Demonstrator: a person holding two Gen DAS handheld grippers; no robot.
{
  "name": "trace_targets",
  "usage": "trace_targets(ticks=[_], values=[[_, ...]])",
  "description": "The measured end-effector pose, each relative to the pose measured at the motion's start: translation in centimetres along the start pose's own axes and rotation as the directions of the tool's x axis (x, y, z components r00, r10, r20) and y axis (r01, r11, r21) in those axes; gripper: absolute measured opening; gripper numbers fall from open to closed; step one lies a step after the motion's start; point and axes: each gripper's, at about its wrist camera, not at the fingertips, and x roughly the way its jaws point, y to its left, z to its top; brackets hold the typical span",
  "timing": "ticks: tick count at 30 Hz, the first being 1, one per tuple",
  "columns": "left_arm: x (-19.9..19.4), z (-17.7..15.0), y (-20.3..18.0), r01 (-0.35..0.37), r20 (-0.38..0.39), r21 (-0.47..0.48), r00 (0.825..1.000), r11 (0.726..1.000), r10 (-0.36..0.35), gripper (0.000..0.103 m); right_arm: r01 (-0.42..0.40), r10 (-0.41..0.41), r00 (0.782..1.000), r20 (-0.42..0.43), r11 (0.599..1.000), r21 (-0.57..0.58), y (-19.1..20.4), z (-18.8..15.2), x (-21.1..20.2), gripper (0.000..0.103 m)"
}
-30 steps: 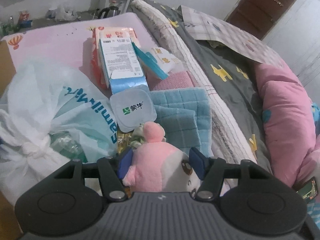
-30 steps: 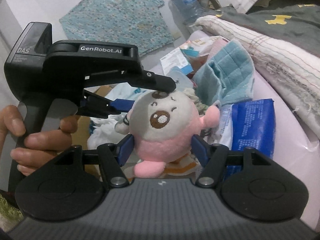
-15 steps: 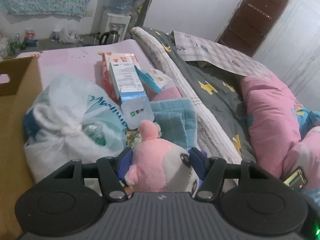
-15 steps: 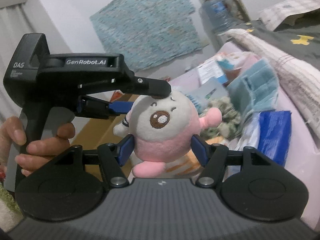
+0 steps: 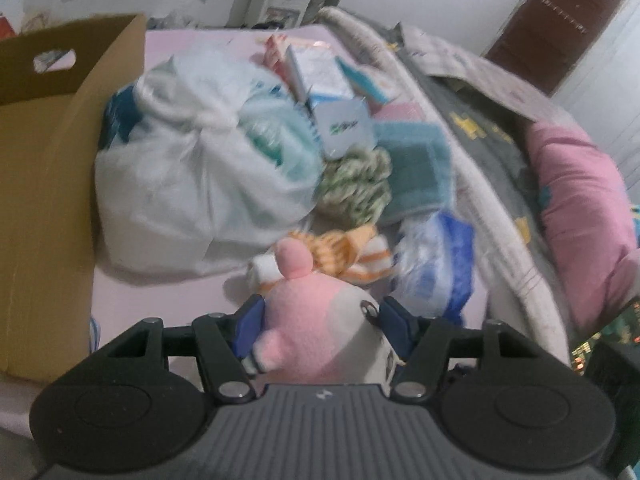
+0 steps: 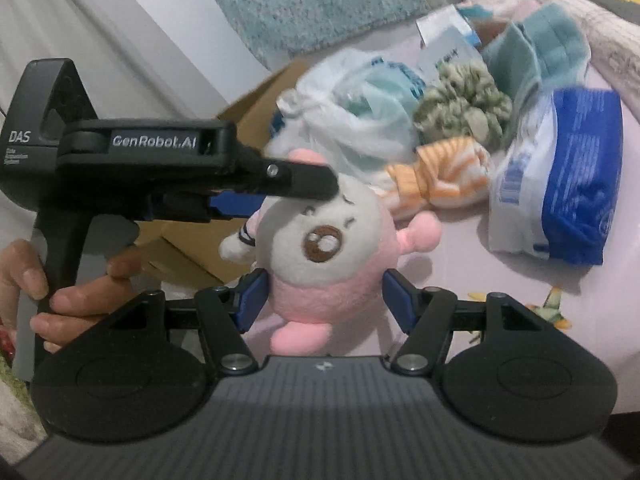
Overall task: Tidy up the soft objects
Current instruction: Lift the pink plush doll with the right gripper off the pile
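Plush [image 6: 328, 256] up off the bed [image 6: 460, 264], pinched between both tongs. Left tongs [image 5: 320, 324] clamped on its sides; right tongs [image 6: 322, 294] clamped on its pink lower body. Behind on the bed: white bag [image 5: 200, 184], striped sock [image 6: 440, 176], blue pack [image 6: 576, 184]. Box [image 5: 44, 184] at left

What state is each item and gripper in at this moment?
Plush toy: held off the bed by both grippers.
Left gripper: shut on the plush toy.
Right gripper: shut on the plush toy.
Cardboard box: open-topped, upright.
White plastic bag: knotted shut, on the bed.
Teal towel: folded.
Striped orange cloth: bunched up.
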Motion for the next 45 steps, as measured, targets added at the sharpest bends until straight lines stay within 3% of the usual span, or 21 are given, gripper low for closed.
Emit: trace_targets(ticks=[2, 4, 14, 20, 28, 35, 45], values=[[0.4, -0.5, 0.5, 0.023, -0.027, -0.019, 0.999, 1.0, -0.023, 0.06, 0.037, -0.037, 0.999, 0.0, 0.999, -0.004, -0.3, 0.1, 0.3, 0.064], [0.5, -0.9, 0.6, 0.005, -0.025, -0.007, 1.0, 1.0, -0.005, 0.06, 0.017, -0.017, 1.0, 0.001, 1.0, 0.015, -0.8, 0.3, 0.2, 0.064], [-0.3, -1.9, 1.8, 0.049, -0.03, -0.022, 0.998, 0.999, -0.05, 0.061, 0.046, -0.046, 0.999, 0.021, 0.999, -0.022, -0.6, -0.2, 0.2, 0.064], [-1.8, -2.8, 1.9, 0.078, 0.018, 0.033, 0.997, 0.996, -0.079, 0.067, 0.043, -0.043, 0.998, 0.042, 0.999, 0.006, -1.3, -0.5, -0.6, 0.064], [-1.0, -3.1, 3.4, 0.098, -0.018, -0.043, 0.995, 0.994, -0.099, 0.067, 0.062, -0.064, 0.995, 0.07, 0.998, 0.032, -1.3, -1.1, -1.1, 0.064], [-1.5, -3.8, 3.9, 0.091, -0.023, -0.034, 0.995, 0.995, -0.092, 0.065, 0.089, -0.097, 0.991, 0.092, 0.992, 0.085, -2.0, -2.1, -2.4, 0.056], [-1.6, -5.8, 3.4, 0.078, -0.056, 0.017, 0.995, 0.997, -0.077, 0.06, -0.057, 0.037, 0.996, 0.084, 0.965, 0.258, -3.6, -2.7, -1.3, 0.053]])
